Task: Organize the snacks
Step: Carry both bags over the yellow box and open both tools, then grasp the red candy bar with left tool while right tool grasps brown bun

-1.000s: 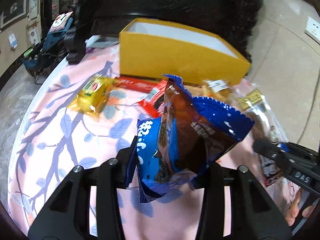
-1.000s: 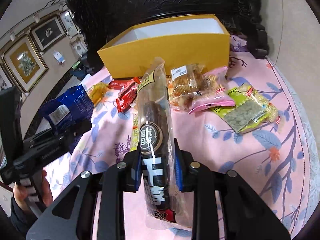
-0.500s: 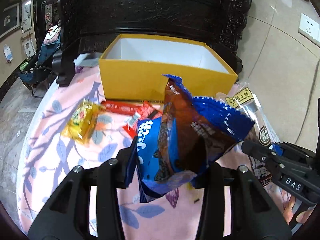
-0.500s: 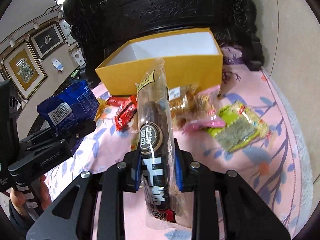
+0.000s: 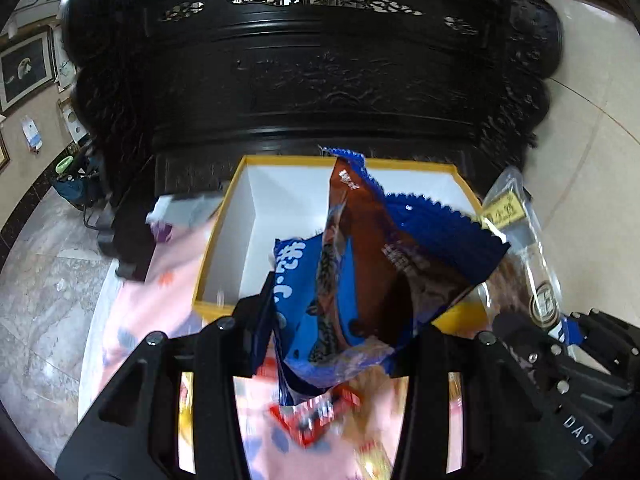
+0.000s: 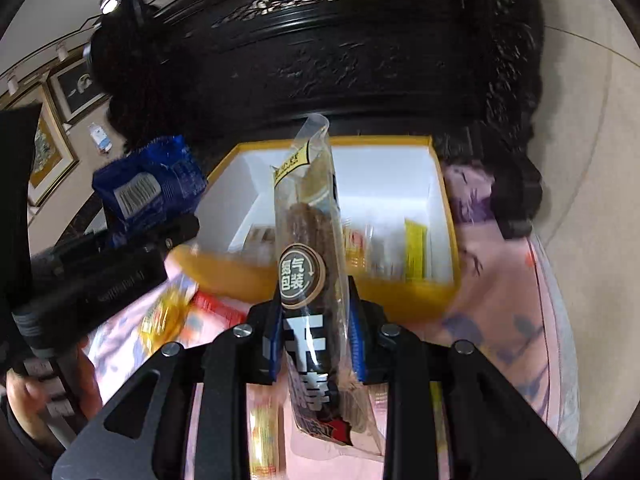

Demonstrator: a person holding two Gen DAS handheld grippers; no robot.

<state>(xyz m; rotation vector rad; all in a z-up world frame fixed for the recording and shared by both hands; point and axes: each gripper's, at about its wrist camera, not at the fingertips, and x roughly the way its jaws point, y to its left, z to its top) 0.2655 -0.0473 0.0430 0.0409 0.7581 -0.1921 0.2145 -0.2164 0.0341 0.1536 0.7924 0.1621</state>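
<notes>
Dark carved furniture point(image 5: 320, 80) backs the scene. Left tongs point(image 5: 340, 344) pinch a blue-and-brown snack bag point(image 5: 360, 272); right tongs point(image 6: 316, 336) clamp a long clear sausage pack point(image 6: 308, 248). Both hang above the yellow box point(image 6: 450, 240), which sits on the pink-clothed bench point(image 6: 500, 320).

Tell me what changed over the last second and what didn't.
Both grippers carried their snacks up from over the tablecloth toward the yellow box, which now sits just ahead and shows its inside. Nothing was picked up or released: the left gripper stays clamped on the blue packet, the right gripper on the long clear packet.
</notes>
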